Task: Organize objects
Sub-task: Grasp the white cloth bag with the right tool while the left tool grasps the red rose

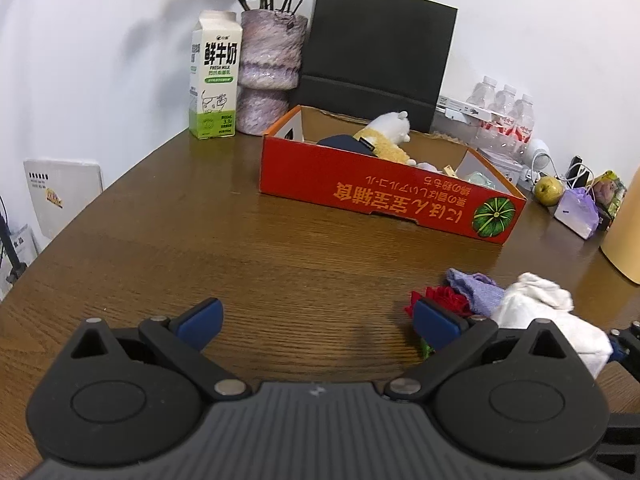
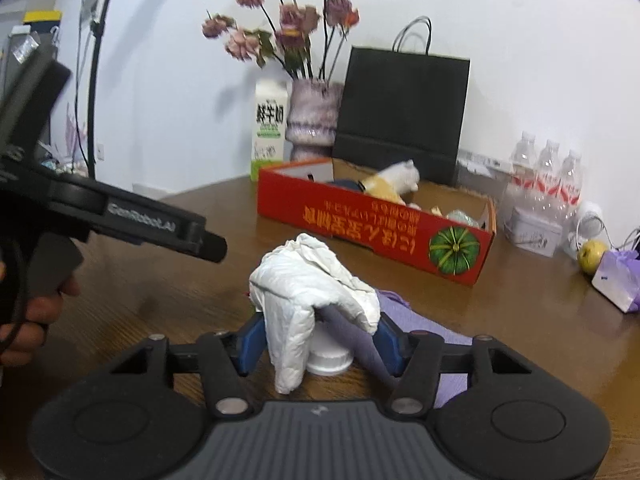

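Pale cloths lie in a heap on the wooden table [image 1: 240, 232]: a white cloth [image 2: 312, 280] on top, a purple cloth [image 2: 416, 324] beneath, and something red [image 1: 448, 298] beside them. My right gripper [image 2: 320, 344] has its blue pads against both sides of this heap, the left pad on the white cloth and the right pad on a grey-purple fold. A white cap-like piece [image 2: 330, 358] shows under the cloth. My left gripper [image 1: 318, 324] stands open over bare table, just left of the heap. Behind is a red cardboard box [image 1: 360, 188] holding a plush toy [image 1: 390, 132].
Along the wall stand a milk carton [image 1: 214, 76], a vase of dried flowers [image 1: 268, 76], a black paper bag [image 1: 380, 52] and packed water bottles [image 1: 504, 120]. A green fruit [image 1: 549, 190], a small purple bag [image 1: 578, 210] and a beige object [image 1: 624, 232] sit at the right. A hand [image 2: 32, 320] holds the left tool.
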